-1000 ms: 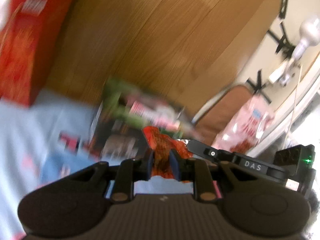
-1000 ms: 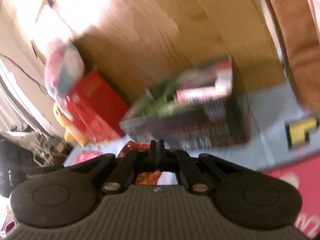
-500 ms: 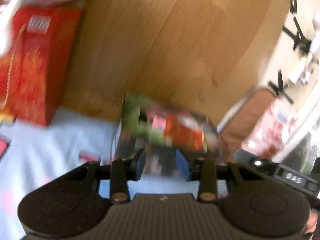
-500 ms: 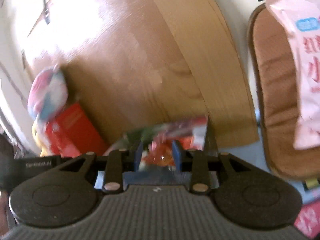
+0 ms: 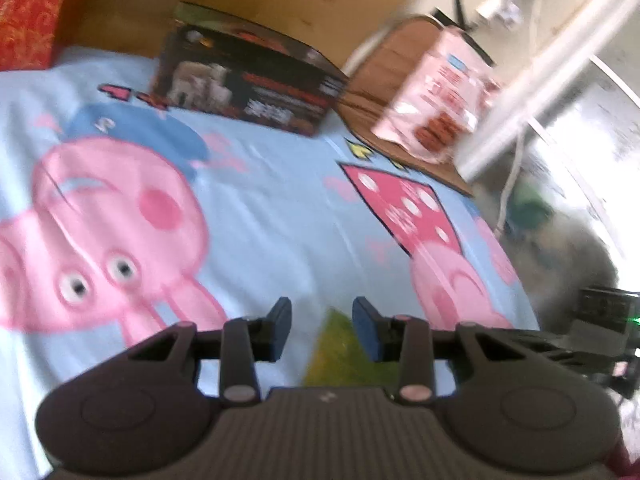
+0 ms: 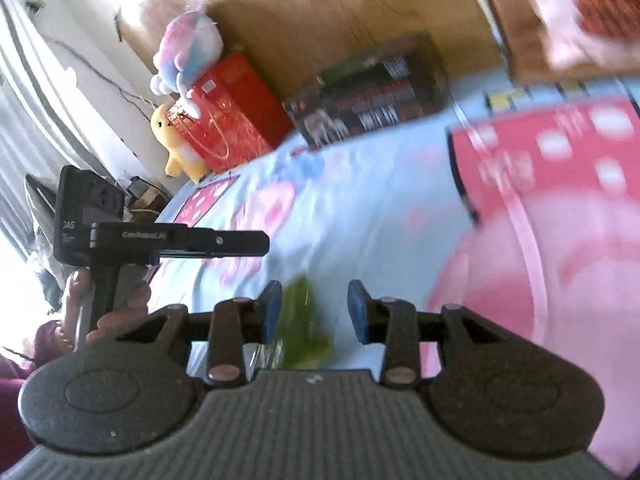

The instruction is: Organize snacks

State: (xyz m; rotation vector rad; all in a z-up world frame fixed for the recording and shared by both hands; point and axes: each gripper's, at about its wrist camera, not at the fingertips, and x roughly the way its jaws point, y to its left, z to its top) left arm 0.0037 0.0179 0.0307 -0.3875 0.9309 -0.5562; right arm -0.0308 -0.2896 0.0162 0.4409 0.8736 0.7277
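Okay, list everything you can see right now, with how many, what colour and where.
Snack box: one, dark with red print, far end of the bed by the wooden headboard.
Green packet: one, green, blurred, on the sheet in front of both grippers.
Pink snack bag: one, pink, on the brown cushion.
Brown cushion: one, right of the box.
Red gift box: one, red, left of the snack box.
Plush toys: one pink and blue on top of the red box, one yellow beside it.
Bedsheet: one, light blue with pink cartoon pigs.
Wooden headboard: one, brown.
Left gripper: open, empty.
Right gripper: open, empty.
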